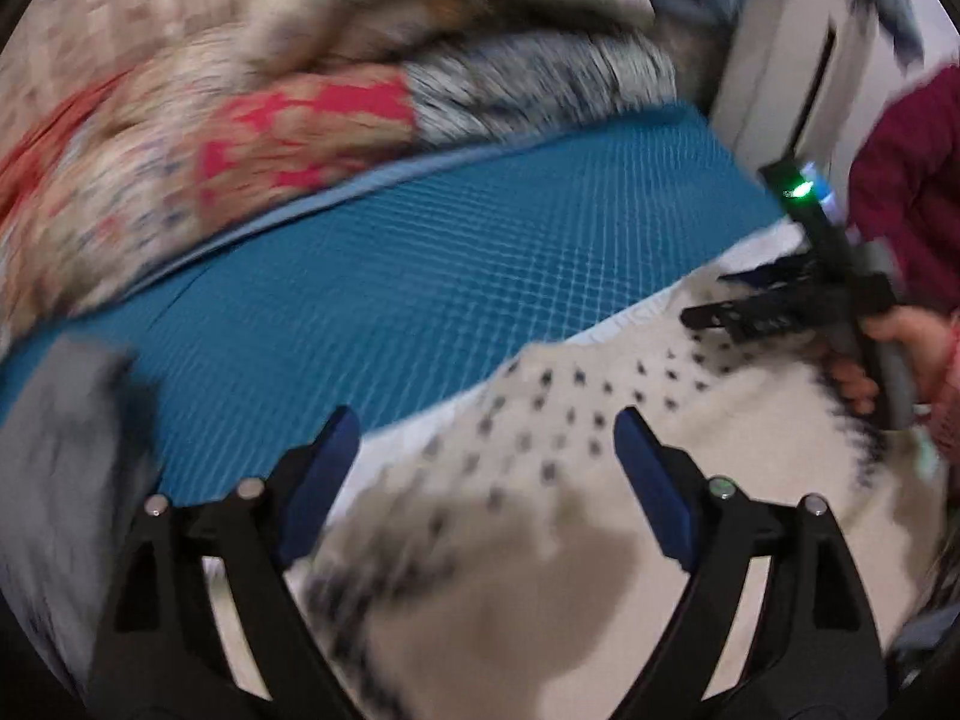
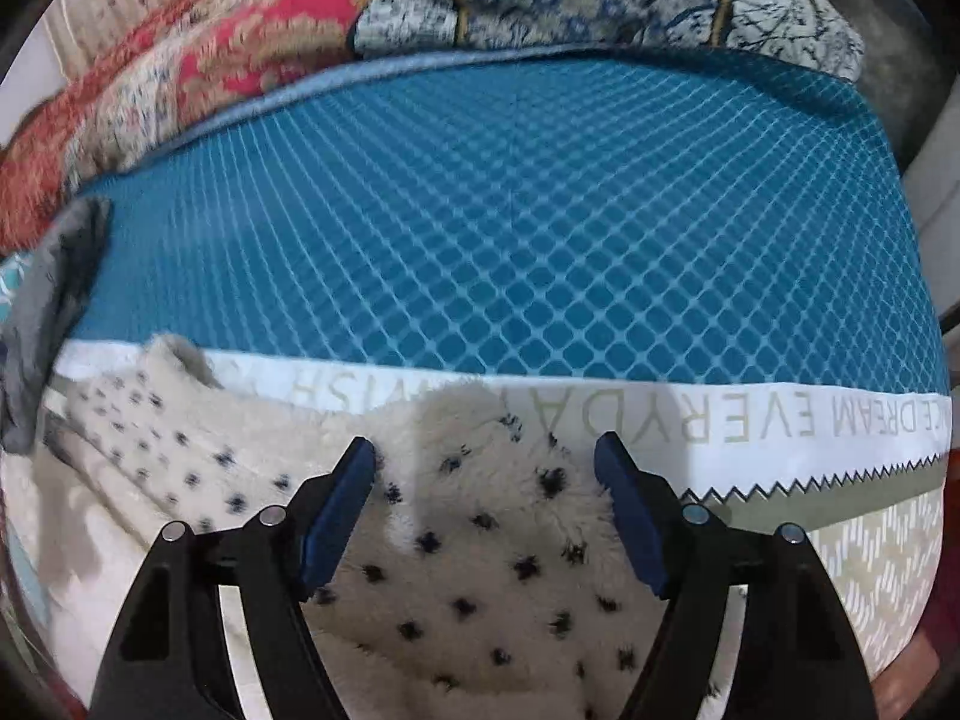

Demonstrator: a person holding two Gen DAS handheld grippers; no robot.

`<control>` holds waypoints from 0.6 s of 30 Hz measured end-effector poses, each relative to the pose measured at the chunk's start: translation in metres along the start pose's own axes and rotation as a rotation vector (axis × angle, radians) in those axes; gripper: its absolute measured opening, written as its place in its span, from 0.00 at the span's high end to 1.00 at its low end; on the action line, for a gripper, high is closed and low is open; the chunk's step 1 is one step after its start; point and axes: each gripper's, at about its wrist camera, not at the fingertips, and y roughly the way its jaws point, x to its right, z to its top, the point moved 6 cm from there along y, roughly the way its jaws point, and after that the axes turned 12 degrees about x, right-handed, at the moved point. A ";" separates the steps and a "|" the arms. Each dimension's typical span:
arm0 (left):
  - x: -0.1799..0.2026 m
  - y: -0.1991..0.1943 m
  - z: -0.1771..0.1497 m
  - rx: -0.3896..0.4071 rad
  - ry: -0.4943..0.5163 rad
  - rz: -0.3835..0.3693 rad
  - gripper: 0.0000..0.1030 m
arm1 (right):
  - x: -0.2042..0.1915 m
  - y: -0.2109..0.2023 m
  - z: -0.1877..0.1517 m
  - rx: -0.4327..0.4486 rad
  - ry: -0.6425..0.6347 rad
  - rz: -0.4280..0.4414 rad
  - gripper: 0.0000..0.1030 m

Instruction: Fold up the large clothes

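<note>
A fluffy cream garment [image 2: 480,540] scattered with small black star-like spots lies on the bed, at the near edge of a teal mattress cover [image 2: 510,228] with a pale diamond grid. Its pile is long and shaggy, and it covers part of the white lettered band [image 2: 780,420] along that edge.

The left wrist view is smeared by motion, so the garment's outline there is vague. In both views its near part runs out of frame, and I cannot make out a collar, sleeve or hem for certain. It seems to stretch along the mattress edge, its far end towards a grey cloth [image 2: 54,312].

The left gripper [image 1: 486,438] has its fingers spread wide above the fleece, nothing between them. The right gripper [image 2: 485,459] also has its fingers apart, pinching nothing. Patterned quilts [image 2: 360,24] are heaped behind.
</note>
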 end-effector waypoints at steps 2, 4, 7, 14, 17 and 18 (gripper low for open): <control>0.008 0.040 -0.001 -0.071 0.013 0.007 0.21 | 0.000 0.005 0.004 -0.002 0.010 0.005 0.43; 0.016 0.072 -0.011 -0.139 0.023 0.021 0.57 | -0.002 0.004 0.005 0.010 0.024 0.026 0.65; 0.023 0.077 -0.017 -0.173 0.009 0.026 0.95 | -0.020 -0.012 0.005 0.039 -0.035 0.070 0.96; 0.037 -0.046 0.023 0.067 -0.050 -0.062 0.96 | -0.042 -0.116 0.006 0.268 -0.089 0.089 0.98; 0.063 -0.121 0.011 0.161 -0.025 -0.114 0.96 | -0.057 -0.184 -0.017 0.385 -0.091 0.144 0.98; 0.077 -0.149 -0.002 0.188 -0.009 -0.136 0.96 | -0.062 -0.204 -0.030 0.411 -0.099 0.159 0.98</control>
